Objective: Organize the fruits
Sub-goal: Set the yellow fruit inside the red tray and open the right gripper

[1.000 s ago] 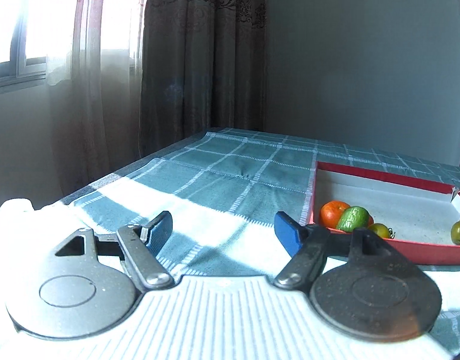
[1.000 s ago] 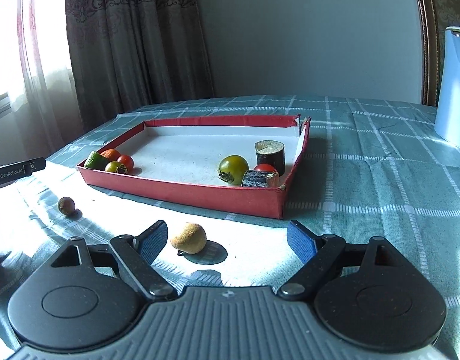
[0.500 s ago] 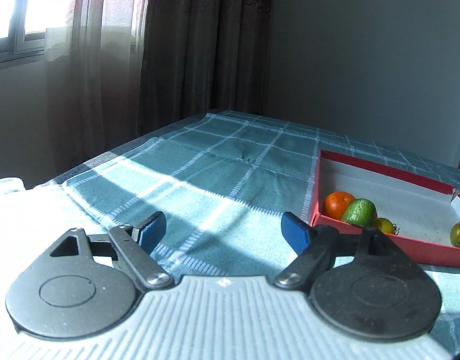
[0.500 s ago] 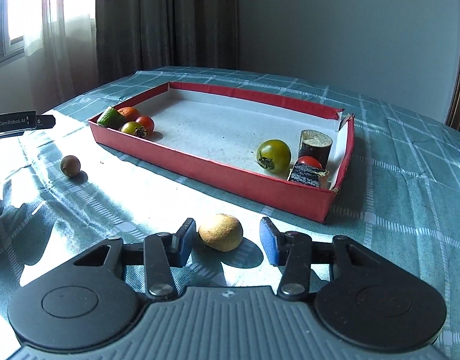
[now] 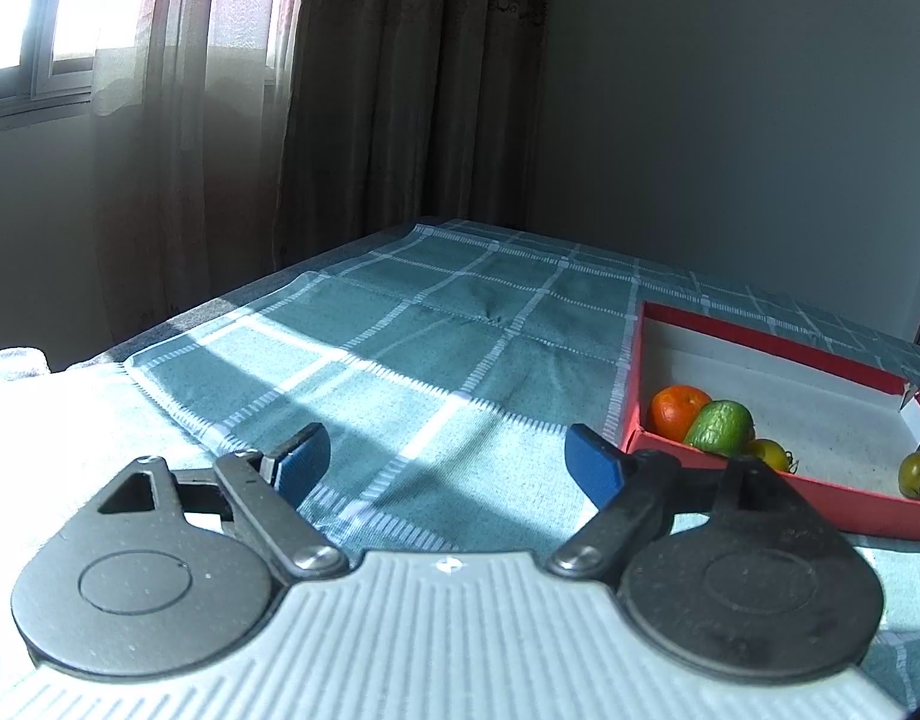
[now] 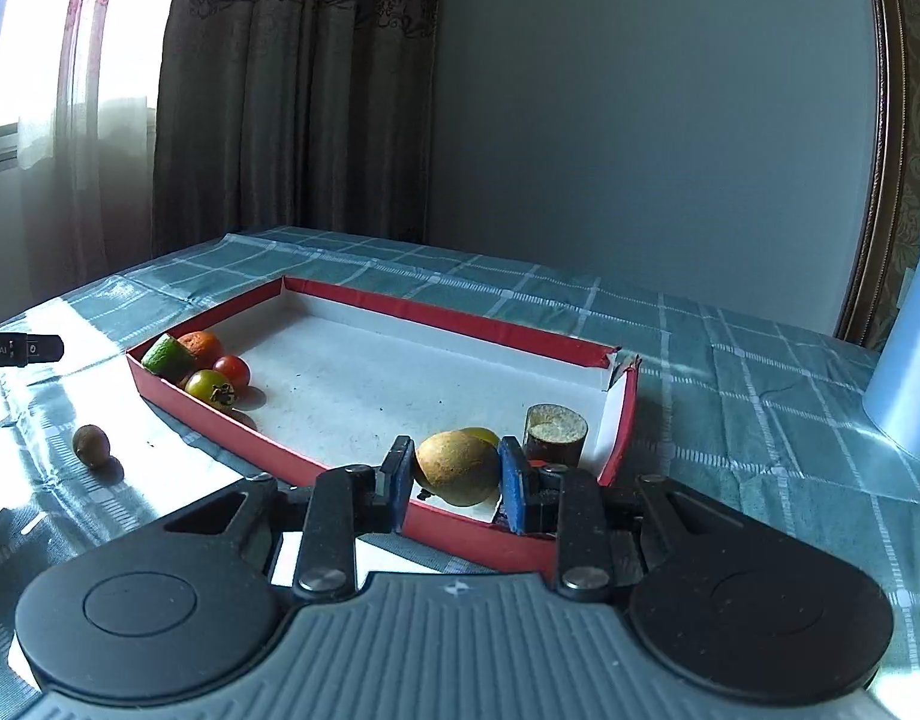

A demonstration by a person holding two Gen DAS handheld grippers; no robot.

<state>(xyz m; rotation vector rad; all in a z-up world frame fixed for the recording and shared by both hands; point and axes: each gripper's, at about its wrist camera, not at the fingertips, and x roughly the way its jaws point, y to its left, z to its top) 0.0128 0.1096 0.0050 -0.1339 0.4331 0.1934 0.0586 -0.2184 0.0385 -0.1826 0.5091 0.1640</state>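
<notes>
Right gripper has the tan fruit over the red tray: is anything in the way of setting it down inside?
Partly. Just behind the tan fruit sit a yellow-green tomato and a cut cylinder piece; the red tray is bare in the middle.

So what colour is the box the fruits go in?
The box is red outside and white inside, best seen from the right wrist view.

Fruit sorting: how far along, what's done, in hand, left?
Done: an orange, lime, red tomato and green tomato sit in the tray's left corner. In hand: the right gripper is shut on a tan fruit, lifted over the tray's near wall. Left: a small brown fruit lies on the cloth outside the tray; the left gripper is open, holding nothing.
</notes>
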